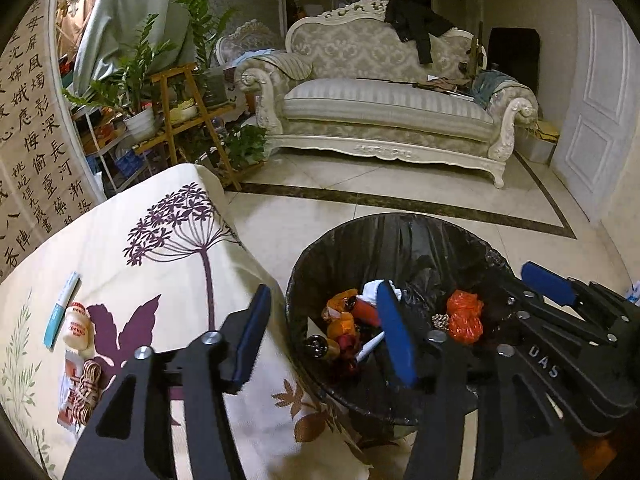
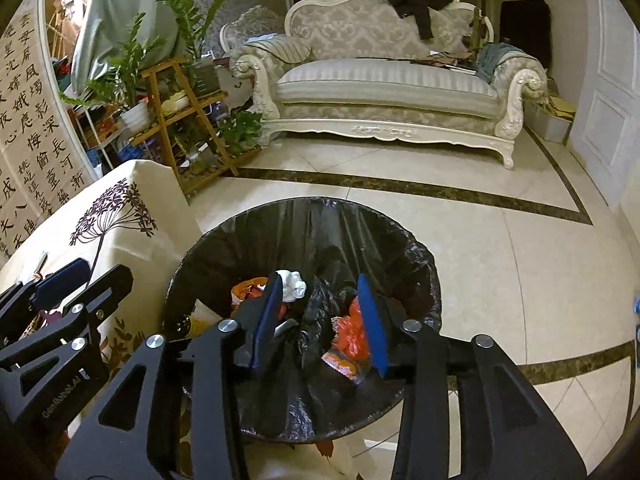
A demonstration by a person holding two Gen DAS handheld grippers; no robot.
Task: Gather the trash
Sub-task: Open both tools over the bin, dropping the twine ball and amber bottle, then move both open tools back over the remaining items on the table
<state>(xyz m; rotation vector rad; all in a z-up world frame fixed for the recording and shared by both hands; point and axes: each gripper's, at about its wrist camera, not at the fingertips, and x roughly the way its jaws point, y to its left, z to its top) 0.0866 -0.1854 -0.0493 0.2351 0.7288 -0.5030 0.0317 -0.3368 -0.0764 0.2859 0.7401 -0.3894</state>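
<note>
black-lined trash bin holding orange wrappers and white tissue, left gripper jaws apart and empty, right gripper jaws apart and empty above bin, floral tablecloth alongside

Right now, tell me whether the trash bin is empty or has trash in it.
Has trash in it. The black-lined trash bin holds an orange bag, a white crumpled wad and other wrappers, well below the rim.

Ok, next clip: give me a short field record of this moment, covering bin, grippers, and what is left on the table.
bin: round bin with black plastic liner, on the tiled floor beside the table
bin contents: orange plastic bag, white crumpled paper, other wrappers
left gripper: open, empty
right gripper: open, empty, over the bin
left on table: small cream bottle, coiled tan string, teal-and-white tube
</note>
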